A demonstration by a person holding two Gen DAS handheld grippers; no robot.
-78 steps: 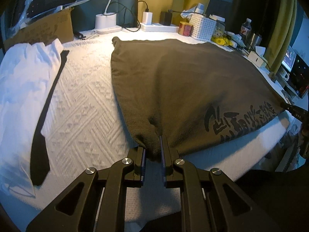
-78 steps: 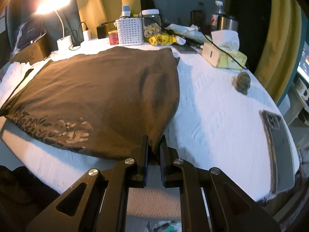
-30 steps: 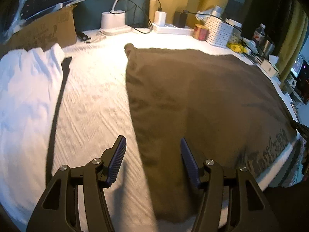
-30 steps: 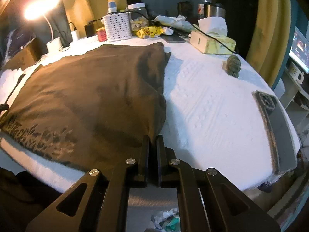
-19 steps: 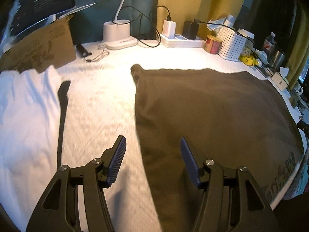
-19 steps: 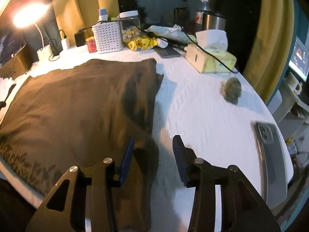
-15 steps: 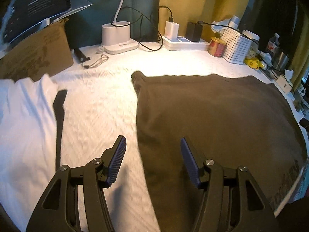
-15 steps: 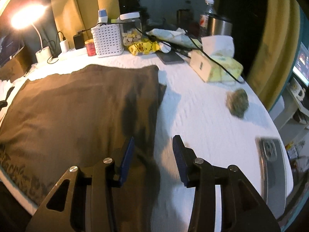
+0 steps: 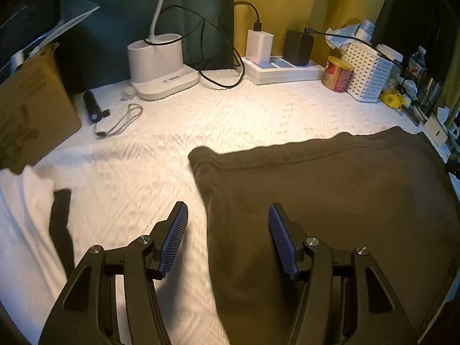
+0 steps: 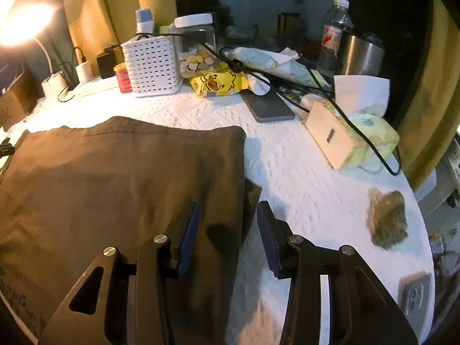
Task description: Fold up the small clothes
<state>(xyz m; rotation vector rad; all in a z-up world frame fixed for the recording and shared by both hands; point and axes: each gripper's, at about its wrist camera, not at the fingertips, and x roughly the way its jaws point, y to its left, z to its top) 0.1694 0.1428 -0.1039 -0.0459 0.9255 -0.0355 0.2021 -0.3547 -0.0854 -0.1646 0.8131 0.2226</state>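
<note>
Brown-olive and spread flat: found the garment so on the white textured cover, far hem running left to right, far-left corner slightly puffed. Saw the left gripper with fingers well apart and nothing between the pads, left finger above bare cover, right finger above the cloth, so straddling the garment's left edge; could not tell whether touching. Noted a white garment lying at the near left, apart from the brown one, with a dark strip along its right side. Saw a cardboard box at the far left, then a white lamp base, a power strip, a red tin and a white basket along the far edge.

From the right wrist, found the right gripper likewise spread wide and empty, left finger over the garment, right finger over the cover, the cloth's right edge between them with a small dark flap poking out to the right. Saw the basket, a yellow packet, a phone and a tissue box farther off, and a greenish-brown lump well to the right
</note>
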